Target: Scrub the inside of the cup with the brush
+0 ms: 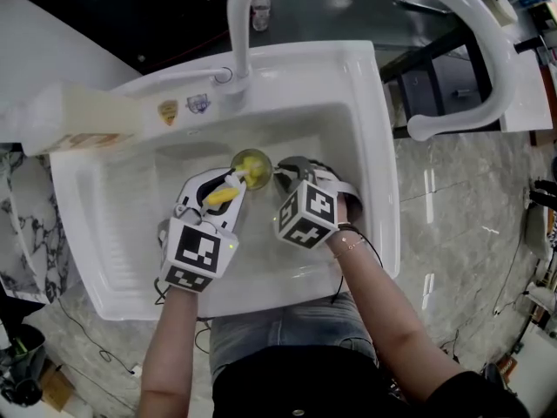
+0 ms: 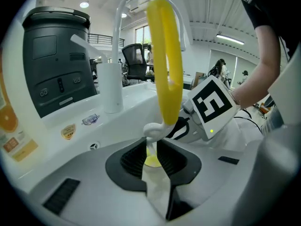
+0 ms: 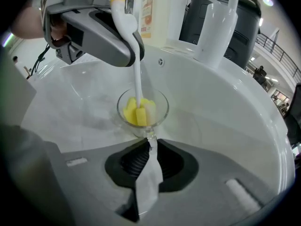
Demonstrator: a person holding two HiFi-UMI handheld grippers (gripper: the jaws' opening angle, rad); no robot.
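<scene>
Person's forearms (image 1: 376, 279) reached down into a white sink (image 1: 370, 129), each hand carrying a gripper. Near the sink's middle, the left gripper (image 2: 151, 147) had its jaws pinched on the white neck of a yellow-handled brush (image 2: 164, 69). Just beside it, the right gripper (image 3: 149, 147) had its jaws clamped on the stem of a clear cup (image 3: 142, 108), held low in the sink's basin. Inside the cup's bowl sat the brush's yellow sponge head. At the sink's back rim rose a curved white faucet (image 1: 238, 33).
</scene>
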